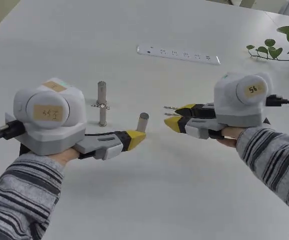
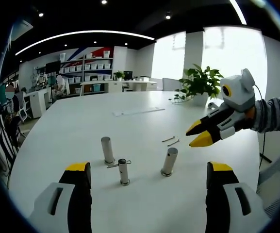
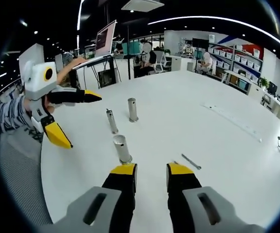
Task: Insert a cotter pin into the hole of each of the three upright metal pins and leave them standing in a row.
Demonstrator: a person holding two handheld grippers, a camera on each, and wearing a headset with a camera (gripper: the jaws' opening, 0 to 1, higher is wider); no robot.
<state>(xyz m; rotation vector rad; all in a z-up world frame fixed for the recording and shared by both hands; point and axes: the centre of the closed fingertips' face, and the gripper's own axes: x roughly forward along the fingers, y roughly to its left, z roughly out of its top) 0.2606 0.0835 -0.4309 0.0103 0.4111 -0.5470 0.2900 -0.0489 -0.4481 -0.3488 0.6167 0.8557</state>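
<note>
Three metal pins (image 2: 124, 171) stand upright on the white counter (image 1: 149, 190), close together between the two grippers. One of them, the fitted pin (image 1: 102, 102), has a cotter pin (image 1: 100, 105) through its hole, sticking out on both sides. In the left gripper view it is the nearest of the three, with a bare pin (image 2: 107, 149) to its left and a second bare pin (image 2: 169, 161) to its right. In the head view a bare pin stands right of the fitted pin and nearer, just beside the tip of the left gripper (image 2: 148, 170).

Two loose cotter pins (image 1: 170, 107) lie flat on the counter just off the tips of the right gripper (image 3: 152, 170).

The left gripper's fingers (image 2: 76, 174) are spread wide with nothing between them. The right gripper's fingers (image 3: 125, 174) are only a little apart and hold nothing. The two grippers point toward each other from left and right.

On the far side of the counter lies a white power strip (image 1: 178, 54), and at the far right trails a leafy plant (image 1: 279, 47).
</note>
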